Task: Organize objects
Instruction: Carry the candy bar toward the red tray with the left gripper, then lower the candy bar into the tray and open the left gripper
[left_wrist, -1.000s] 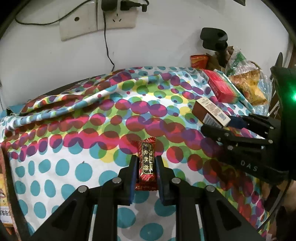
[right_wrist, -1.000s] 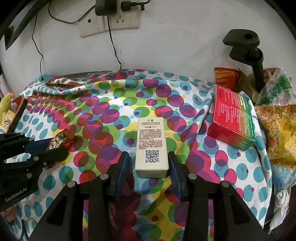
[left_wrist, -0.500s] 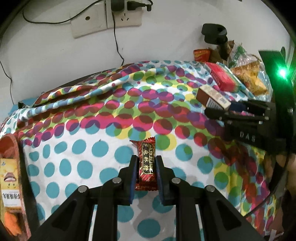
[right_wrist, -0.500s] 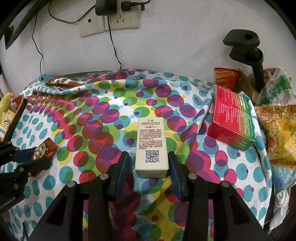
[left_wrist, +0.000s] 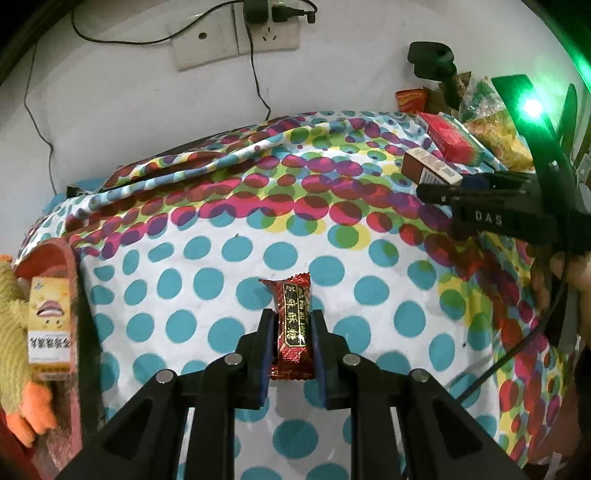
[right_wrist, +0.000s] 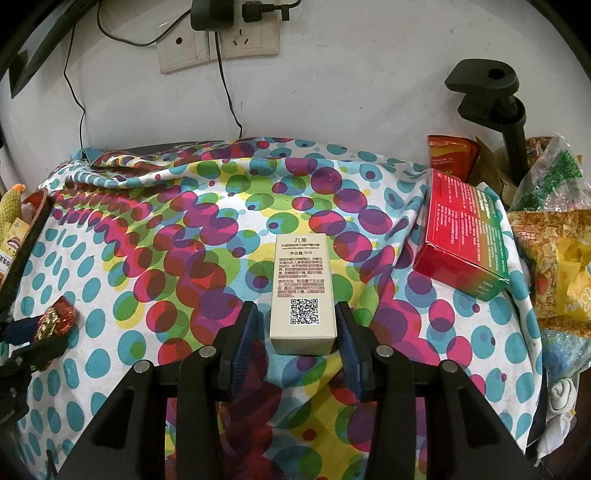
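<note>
A red candy was pinched between the closed fingers of the left gripper, above the spotted cloth near its left edge. The right gripper clasped a beige box at the cloth's middle. A red box lay by the right edge.

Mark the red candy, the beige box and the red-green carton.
red candy (left_wrist: 293, 325), left wrist view, middle of wrapper.
beige box (right_wrist: 302, 291), right wrist view, top face.
red-green carton (right_wrist: 467, 221), right wrist view, printed top.
</note>
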